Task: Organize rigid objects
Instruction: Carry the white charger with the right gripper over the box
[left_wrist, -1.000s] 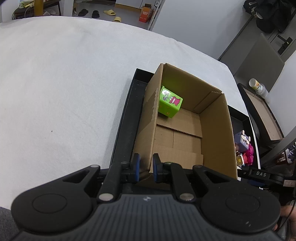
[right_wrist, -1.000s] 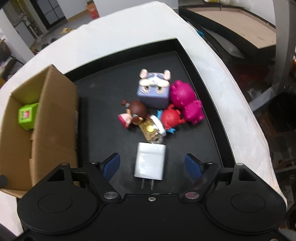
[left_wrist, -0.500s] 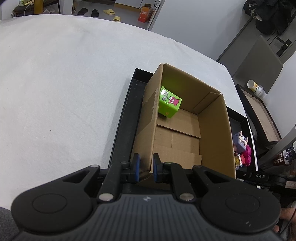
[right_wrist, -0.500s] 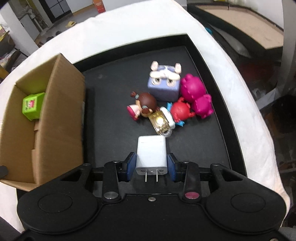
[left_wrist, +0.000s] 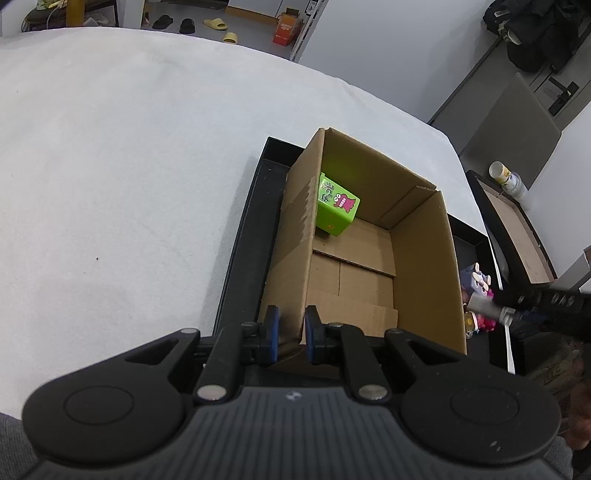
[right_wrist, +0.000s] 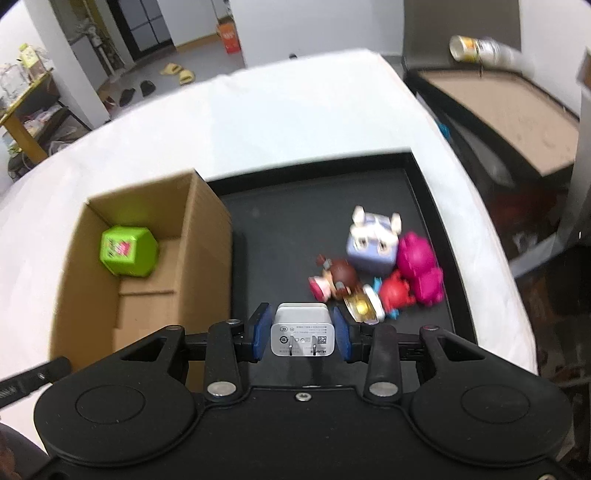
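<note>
Left view: left gripper (left_wrist: 290, 334) clamped on cardboard box (left_wrist: 424, 254) near wall at six o'clock, green cube (left_wrist: 337, 210) inside at twelve; right view: right gripper (right_wrist: 303, 332) fingers pinching white charger (right_wrist: 303, 330), raised above black tray (right_wrist: 288, 221), toys (right_wrist: 380, 266) at two o'clock.

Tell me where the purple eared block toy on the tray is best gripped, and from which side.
Take the purple block toy by its two flat side faces, coming from above. Its boxy body suits parallel jaws; the magenta figure crowds one side, so entry looks tight there.
</note>
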